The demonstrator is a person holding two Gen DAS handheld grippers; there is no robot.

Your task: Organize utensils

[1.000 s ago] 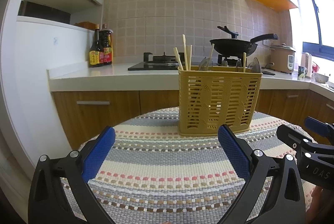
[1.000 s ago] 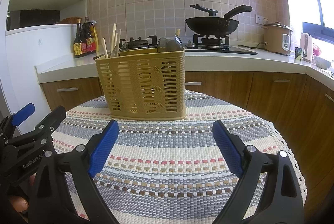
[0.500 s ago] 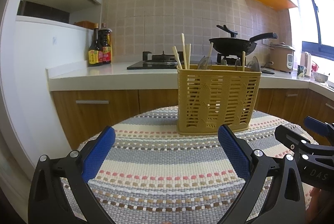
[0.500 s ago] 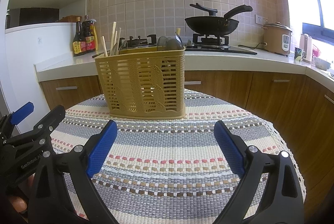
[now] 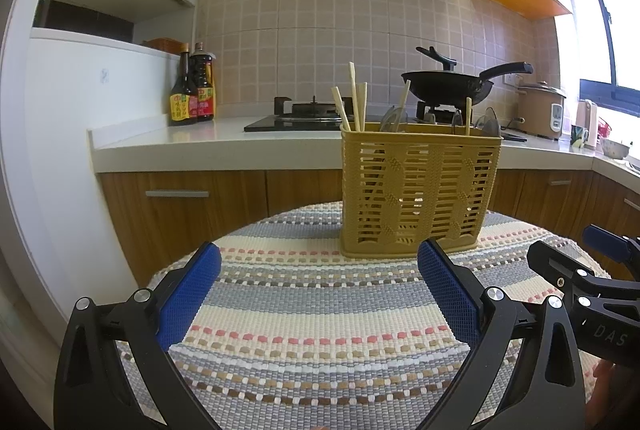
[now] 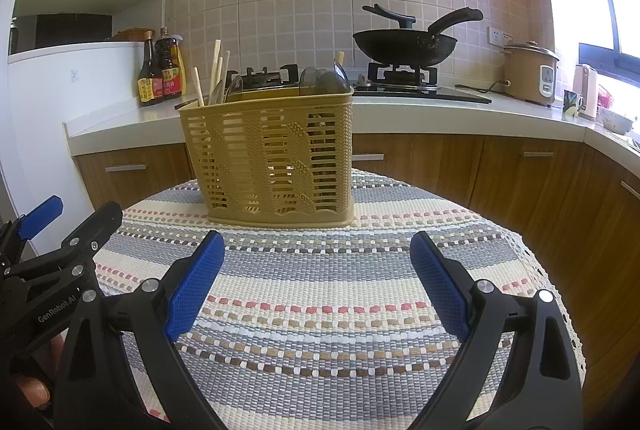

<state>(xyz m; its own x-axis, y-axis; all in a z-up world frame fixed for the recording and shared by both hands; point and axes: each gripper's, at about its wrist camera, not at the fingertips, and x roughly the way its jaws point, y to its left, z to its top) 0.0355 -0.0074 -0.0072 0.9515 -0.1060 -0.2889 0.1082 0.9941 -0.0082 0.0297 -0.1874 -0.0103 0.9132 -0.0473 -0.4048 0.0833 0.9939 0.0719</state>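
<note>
A yellow slatted utensil basket [image 5: 420, 189] stands on the far part of a round table with a striped woven cloth [image 5: 320, 310]. It also shows in the right wrist view [image 6: 272, 157]. Wooden chopsticks [image 5: 354, 97] and spoon ends [image 5: 394, 117] stick up out of it. My left gripper [image 5: 320, 294] is open and empty, low over the cloth in front of the basket. My right gripper [image 6: 318, 282] is open and empty, also in front of the basket. Each gripper shows at the edge of the other's view.
Behind the table runs a kitchen counter [image 5: 200, 141] with wooden cabinets, two sauce bottles [image 5: 192, 85], a gas hob with a black wok [image 5: 448, 81] and a rice cooker [image 5: 540, 105]. The table edge drops off at the right [image 6: 560, 290].
Both grippers have drawn back and lifted slightly, so the basket looks a little higher and farther. Both stay open and empty.
</note>
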